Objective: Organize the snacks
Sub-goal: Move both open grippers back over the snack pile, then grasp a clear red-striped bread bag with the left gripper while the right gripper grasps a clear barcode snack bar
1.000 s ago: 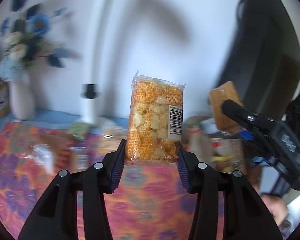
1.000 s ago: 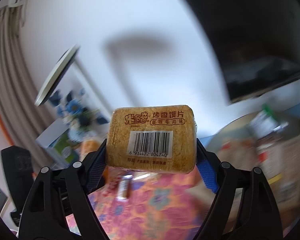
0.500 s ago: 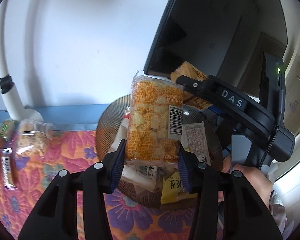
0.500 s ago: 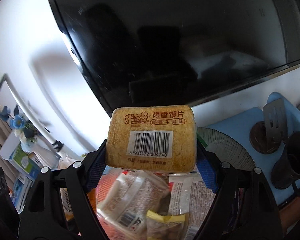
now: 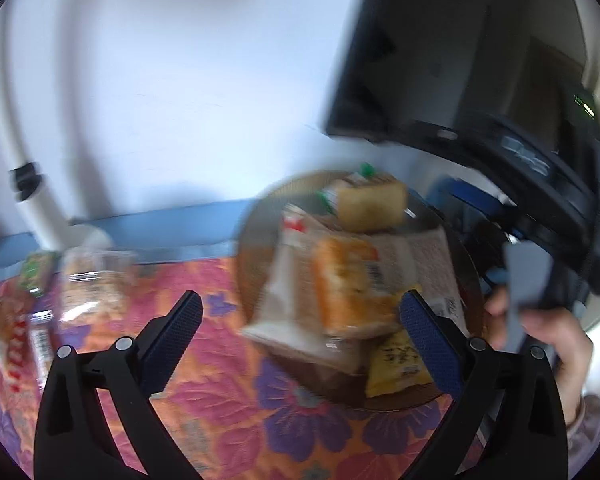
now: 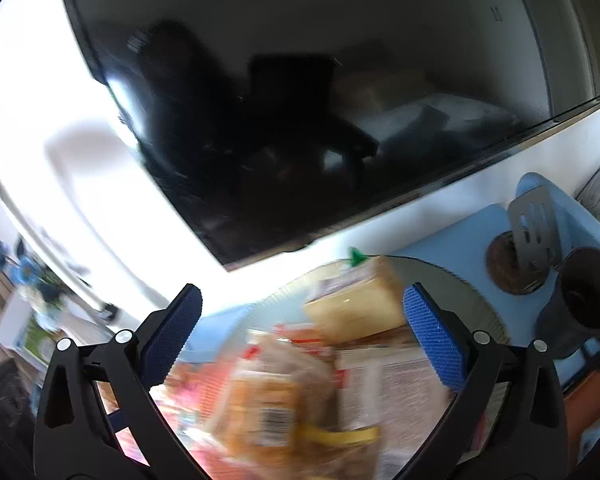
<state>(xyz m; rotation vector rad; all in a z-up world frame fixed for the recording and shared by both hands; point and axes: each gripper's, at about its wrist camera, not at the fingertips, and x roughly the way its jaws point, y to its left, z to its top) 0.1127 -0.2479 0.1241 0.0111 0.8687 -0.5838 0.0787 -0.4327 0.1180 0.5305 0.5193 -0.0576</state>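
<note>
Two packs have just landed, as I read it: this is the release step, with both grippers letting go over the brown wicker basket (image 5: 452, 240).

From my left wrist camera, the left gripper (image 5: 298, 330) has its jaws swinging open, wide apart, and nothing is pinched between the blue pads. Beyond them, blurred, the orange snack pack (image 5: 350, 284) with a barcode on its side lies tilted on top of a white packet (image 5: 284, 292) in the basket. Behind it sits the tan toast-chip pack (image 5: 370, 204), near the far rim. A yellow packet (image 5: 400, 364) pokes out at the near edge. On the flowered cloth (image 5: 228, 400) to the left, a clear bag of biscuits (image 5: 92, 284) and a red-striped wrapper (image 5: 20, 344) lie outside the basket, so I judge the job only partly done. A hand (image 5: 556, 340) holds the other tool at the right.

From my right wrist camera, the right gripper (image 6: 302, 334) is also opening, its jaws spread with nothing gripped. The tan pack (image 6: 356, 304) rests just beyond the pads, on the heap, and the orange pack (image 6: 268, 404) is lower down, heavily smeared. A dark screen (image 6: 300, 100) fills the wall behind.

Next, I would lift both tools clear of the pile and swing left toward the loose packs on the cloth.
</note>
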